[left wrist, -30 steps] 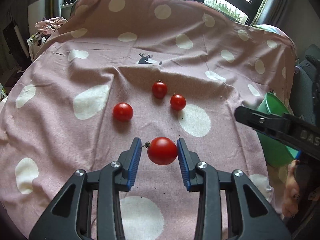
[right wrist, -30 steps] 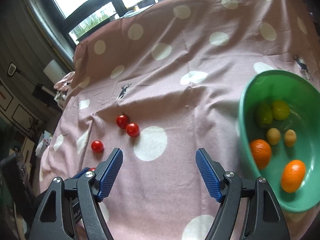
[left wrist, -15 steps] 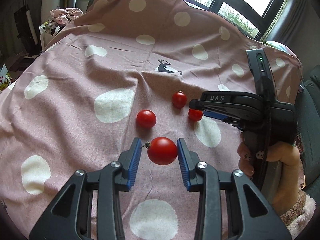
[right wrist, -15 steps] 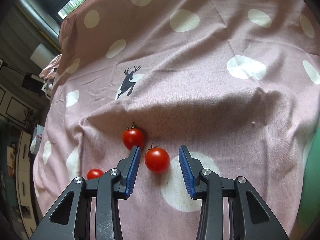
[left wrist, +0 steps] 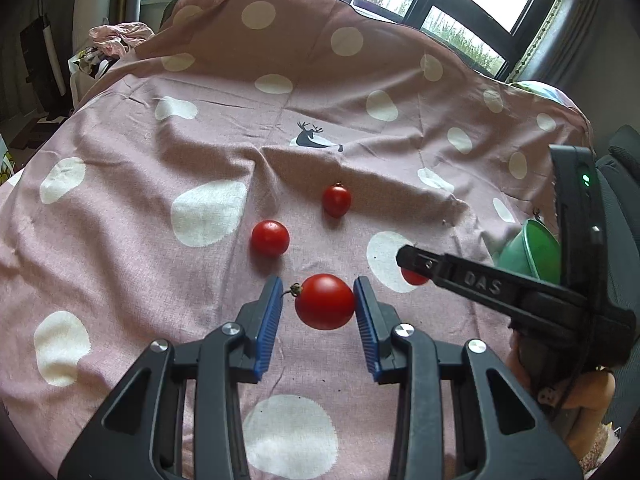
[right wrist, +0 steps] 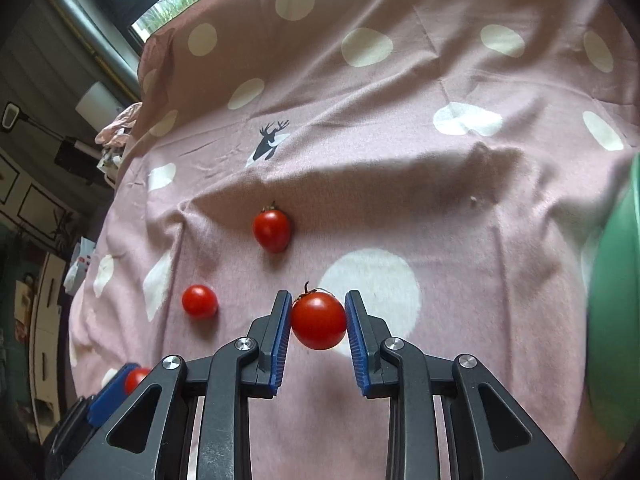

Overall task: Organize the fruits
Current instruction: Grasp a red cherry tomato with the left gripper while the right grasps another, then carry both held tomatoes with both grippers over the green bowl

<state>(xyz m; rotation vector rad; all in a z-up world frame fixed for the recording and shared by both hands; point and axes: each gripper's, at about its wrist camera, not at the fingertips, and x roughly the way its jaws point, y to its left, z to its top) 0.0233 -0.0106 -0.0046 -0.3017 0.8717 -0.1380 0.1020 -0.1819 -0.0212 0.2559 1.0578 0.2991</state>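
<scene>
Several cherry tomatoes are on a pink polka-dot cloth (left wrist: 200, 140). My left gripper (left wrist: 316, 300) is shut on one tomato (left wrist: 325, 301), held just above the cloth; it also shows at the lower left of the right wrist view as the left gripper (right wrist: 110, 394). My right gripper (right wrist: 318, 320) has its jaws closing tight on another tomato (right wrist: 318, 322), both blue pads pressing its sides. In the left wrist view the right gripper (left wrist: 410, 270) reaches in from the right, half hiding its tomato (left wrist: 414, 278). Two loose tomatoes (right wrist: 272, 230) (right wrist: 199, 301) lie beyond.
A green bowl (right wrist: 616, 320) stands at the right edge, also seen as the green bowl (left wrist: 528, 252) behind the right gripper; its contents are hidden. A person's hand (left wrist: 592, 396) holds the right gripper. Windows and room clutter lie past the cloth's far edge.
My right gripper came down over the rightmost tomato and its jaws went from wide apart to pressed on it. The left gripper kept its tomato and barely moved.
</scene>
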